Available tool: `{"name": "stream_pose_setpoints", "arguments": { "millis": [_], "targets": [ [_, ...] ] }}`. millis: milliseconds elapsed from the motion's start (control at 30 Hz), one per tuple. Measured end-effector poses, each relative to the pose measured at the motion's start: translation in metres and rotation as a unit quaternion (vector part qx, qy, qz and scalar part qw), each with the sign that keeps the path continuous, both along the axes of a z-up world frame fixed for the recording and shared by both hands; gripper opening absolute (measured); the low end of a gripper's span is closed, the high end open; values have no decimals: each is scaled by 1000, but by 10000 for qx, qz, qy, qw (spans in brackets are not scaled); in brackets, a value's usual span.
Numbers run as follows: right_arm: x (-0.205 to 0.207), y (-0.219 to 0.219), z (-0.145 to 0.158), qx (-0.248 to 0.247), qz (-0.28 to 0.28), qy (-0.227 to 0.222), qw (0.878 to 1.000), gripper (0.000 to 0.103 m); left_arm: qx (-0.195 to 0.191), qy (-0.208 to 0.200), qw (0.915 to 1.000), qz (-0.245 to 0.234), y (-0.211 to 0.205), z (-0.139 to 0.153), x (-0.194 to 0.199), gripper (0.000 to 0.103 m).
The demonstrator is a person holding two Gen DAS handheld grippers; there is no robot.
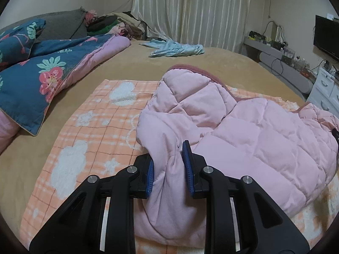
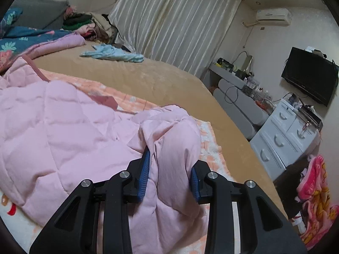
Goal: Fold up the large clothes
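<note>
1. Lying on an orange checked blanket [image 1: 89,127] spread over the tan bed [image 1: 180,67], the pink quilted jacket [image 1: 243,131] sits at the near side of the mattress, rumpled, its darker pink trim along the far edge.
2. The left gripper [image 1: 169,165] has a bunched fold of the jacket pinched between its blue pads [image 1: 150,177] — both pads press into the fabric, and the cloth rises in a ridge between them.
3. The right gripper [image 2: 169,173] likewise clamps a thick wad of the jacket, the fabric bulging up and over the gap between its blue pads [image 2: 143,175].
4. Beyond the jacket, a light blue garment [image 1: 178,49] lies crumpled near the far edge of the bed, well apart from it.
5. A floral navy quilt [image 1: 38,78] is heaped at the left.
6. Off the bed's right side stand a white drawer unit [image 2: 281,139] and a wall-mounted television [image 2: 309,76] — striped curtains [image 2: 169,21] hang behind.
</note>
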State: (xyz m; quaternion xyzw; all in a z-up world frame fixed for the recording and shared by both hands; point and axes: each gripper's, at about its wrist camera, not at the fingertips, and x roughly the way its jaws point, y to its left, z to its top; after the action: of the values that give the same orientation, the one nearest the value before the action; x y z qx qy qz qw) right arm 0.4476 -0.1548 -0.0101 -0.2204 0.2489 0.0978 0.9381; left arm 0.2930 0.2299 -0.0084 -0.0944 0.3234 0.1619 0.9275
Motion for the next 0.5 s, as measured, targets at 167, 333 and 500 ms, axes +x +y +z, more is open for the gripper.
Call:
{"name": "stream_pose_setpoints", "arguments": {
  "millis": [167, 333, 500],
  "targets": [
    [34, -8, -21, 400, -269, 841, 9953, 31, 146, 155, 9998, 6, -2, -11, 12, 17],
    [50, -1, -38, 487, -473, 1149, 9911, 32, 184, 294, 9994, 31, 1, -22, 23, 17],
    [67, -1, -49, 652, -605, 1429, 9857, 36, 270, 389, 9989, 15, 1, -31, 31, 18]
  ]
}}
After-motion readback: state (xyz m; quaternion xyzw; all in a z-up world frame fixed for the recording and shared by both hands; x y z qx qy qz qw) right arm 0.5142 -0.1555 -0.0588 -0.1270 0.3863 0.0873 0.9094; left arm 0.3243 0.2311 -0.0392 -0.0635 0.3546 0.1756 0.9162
